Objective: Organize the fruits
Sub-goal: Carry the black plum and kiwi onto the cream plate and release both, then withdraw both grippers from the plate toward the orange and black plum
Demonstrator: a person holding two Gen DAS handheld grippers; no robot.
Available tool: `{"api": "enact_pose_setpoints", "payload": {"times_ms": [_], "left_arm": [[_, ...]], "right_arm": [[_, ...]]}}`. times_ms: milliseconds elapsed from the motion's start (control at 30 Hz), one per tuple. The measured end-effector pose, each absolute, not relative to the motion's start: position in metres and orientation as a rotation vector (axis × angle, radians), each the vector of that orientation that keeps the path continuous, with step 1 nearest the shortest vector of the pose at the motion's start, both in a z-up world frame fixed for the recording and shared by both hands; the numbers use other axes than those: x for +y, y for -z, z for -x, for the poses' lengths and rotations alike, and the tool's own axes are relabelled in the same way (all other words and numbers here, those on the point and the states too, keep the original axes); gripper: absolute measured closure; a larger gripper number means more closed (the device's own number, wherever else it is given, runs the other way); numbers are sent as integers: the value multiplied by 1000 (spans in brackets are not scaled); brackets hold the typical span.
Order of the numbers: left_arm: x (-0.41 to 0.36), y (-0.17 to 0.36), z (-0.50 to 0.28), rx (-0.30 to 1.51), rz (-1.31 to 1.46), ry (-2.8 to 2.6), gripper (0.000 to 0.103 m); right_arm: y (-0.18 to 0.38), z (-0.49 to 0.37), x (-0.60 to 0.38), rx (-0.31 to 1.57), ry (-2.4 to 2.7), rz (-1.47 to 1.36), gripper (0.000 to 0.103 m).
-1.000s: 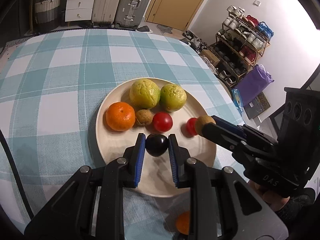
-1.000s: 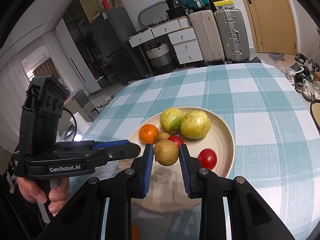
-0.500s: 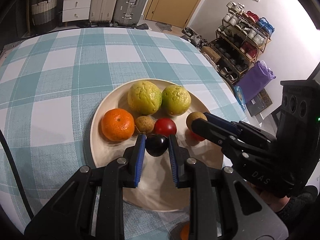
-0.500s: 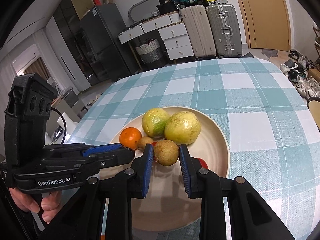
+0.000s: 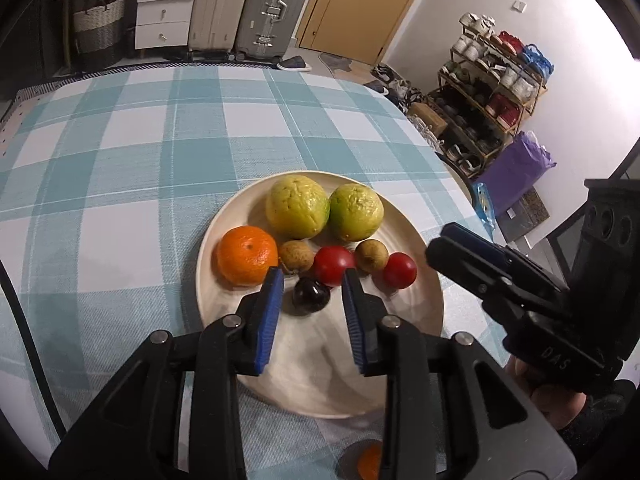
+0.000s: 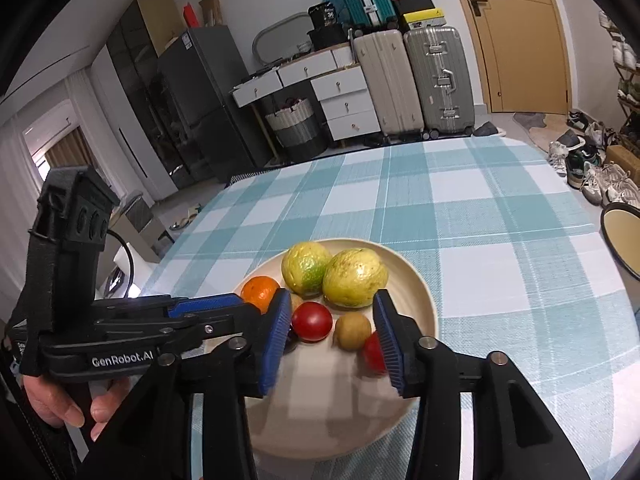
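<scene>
A cream plate (image 5: pixel 320 360) holds an orange (image 5: pixel 248 255), two yellow-green guavas (image 5: pixel 298 206), two red tomatoes (image 5: pixel 333 265), two small brown fruits (image 5: pixel 296 256) and a dark plum (image 5: pixel 311 295). My left gripper (image 5: pixel 312 280) straddles the plum. Its jaws are opening and the pads stand clear of the fruit. In the right wrist view my right gripper (image 6: pixel 333 308) is opening too. A brown fruit (image 6: pixel 353 331) lies loose on the plate (image 6: pixel 320 412) between its pads, beside a tomato (image 6: pixel 312 321). The left gripper (image 6: pixel 236 308) reaches in from the left.
The plate sits on a teal checked tablecloth (image 5: pixel 120 168). Another orange fruit (image 5: pixel 370 460) shows under the left gripper near the table's front edge. A cream pot rim (image 6: pixel 620 236) stands off the table's right side. Suitcases, drawers and a shoe rack line the room.
Both grippers have opened. The plum, earlier pinched by the left, and the brown fruit, earlier pinched by the right, now rest on the plate between the spread pads.
</scene>
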State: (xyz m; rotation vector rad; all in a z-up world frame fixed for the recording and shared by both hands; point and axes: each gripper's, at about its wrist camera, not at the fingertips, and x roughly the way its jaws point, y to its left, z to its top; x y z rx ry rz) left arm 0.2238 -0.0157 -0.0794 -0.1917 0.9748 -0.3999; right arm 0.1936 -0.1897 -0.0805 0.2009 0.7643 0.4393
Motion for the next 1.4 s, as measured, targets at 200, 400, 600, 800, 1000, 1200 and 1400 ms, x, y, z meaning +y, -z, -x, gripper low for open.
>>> {"api": "enact_pose_setpoints", "payload": {"times_ms": [200,400,600,800,1000,1200,1400], "left_arm": [[-6,71,-201,959,190,374,77],[-2,60,-175,937,163,348,77],[0,49,-146,913,151,317,71],[-1,49,-121,896,118,244,65],[0,53,-95,898,106,208,53],[6,55,-78,893,100,171,40],[8,59,-52,885,83,141,23]], "right_arm": [[74,-179,-195,750,-425,-201,54],[66,-161,-199,734,-425,-210,40],[53,-138,-199,697,-430,-210,32],[48,-116,-198,682,-444,-210,22],[47,-94,-196,682,-457,-194,14],[47,-74,-197,679,-440,-202,11],[47,-54,-196,672,-429,-192,6]]}}
